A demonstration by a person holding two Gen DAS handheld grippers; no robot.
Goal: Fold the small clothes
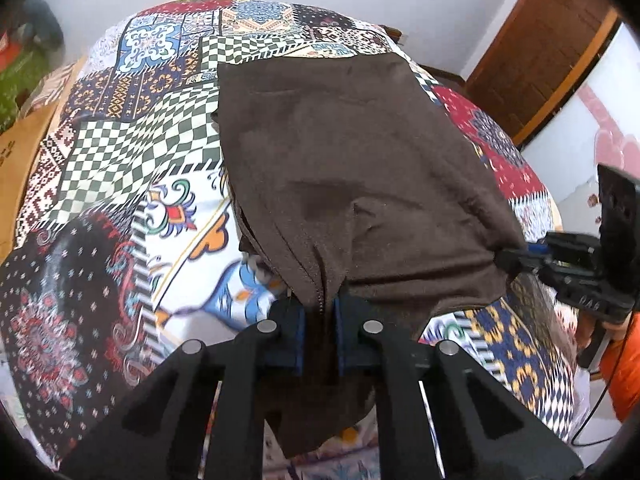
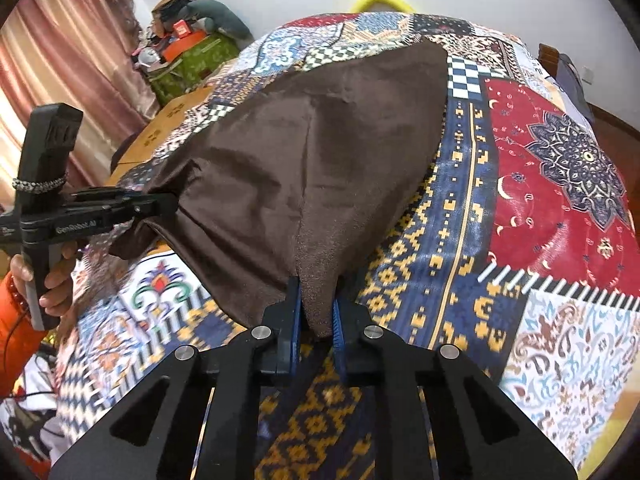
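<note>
A small dark brown garment (image 1: pixel 344 152) lies spread over the patterned patchwork bedspread (image 1: pixel 120 152). Its near edge is lifted off the bed. My left gripper (image 1: pixel 320 308) is shut on one near corner, where the cloth bunches between the blue pads. My right gripper (image 2: pixel 316 312) is shut on the other near corner of the brown garment (image 2: pixel 312 152). The right gripper also shows at the right of the left wrist view (image 1: pixel 504 258), and the left gripper at the left of the right wrist view (image 2: pixel 172 204). The cloth hangs taut between both grippers.
The bedspread (image 2: pixel 540 168) covers the whole bed. A cardboard box (image 2: pixel 168 128) and a green bag with clutter (image 2: pixel 192 60) sit beyond the bed's left side by pink curtains. A wooden door (image 1: pixel 544 52) is at the far right. A yellow object (image 2: pixel 380 0) peeks over the far edge.
</note>
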